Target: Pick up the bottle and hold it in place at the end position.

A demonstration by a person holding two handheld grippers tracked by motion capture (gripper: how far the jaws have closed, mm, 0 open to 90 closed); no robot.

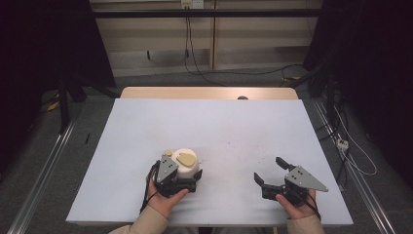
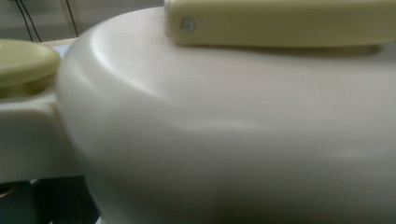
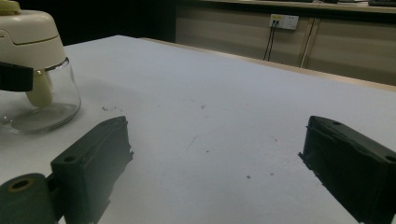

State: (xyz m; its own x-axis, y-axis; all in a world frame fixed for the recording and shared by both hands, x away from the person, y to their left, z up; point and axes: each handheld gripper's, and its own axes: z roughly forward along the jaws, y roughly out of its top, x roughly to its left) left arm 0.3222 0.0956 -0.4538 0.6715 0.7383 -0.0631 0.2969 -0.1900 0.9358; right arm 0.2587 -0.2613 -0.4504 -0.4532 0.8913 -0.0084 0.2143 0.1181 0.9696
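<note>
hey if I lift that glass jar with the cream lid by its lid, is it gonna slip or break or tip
The jar has a clear glass base, so it is probably fragile and heavyish for its size. The cream lid looks smooth and domed, so fingers may slide on it. Whether the lid is locked to the glass cannot be told, so lifting by it alone seems risky. The wide base should resist tipping.

The only obstacle on the white table (image 1: 209, 122) is the cream-lidded glass jar (image 1: 187, 165) at lower left of the high view, with the left gripper (image 1: 181, 181) against it. From centre to upper right lies open passage; the right gripper (image 1: 270, 171) stands well apart.
</note>
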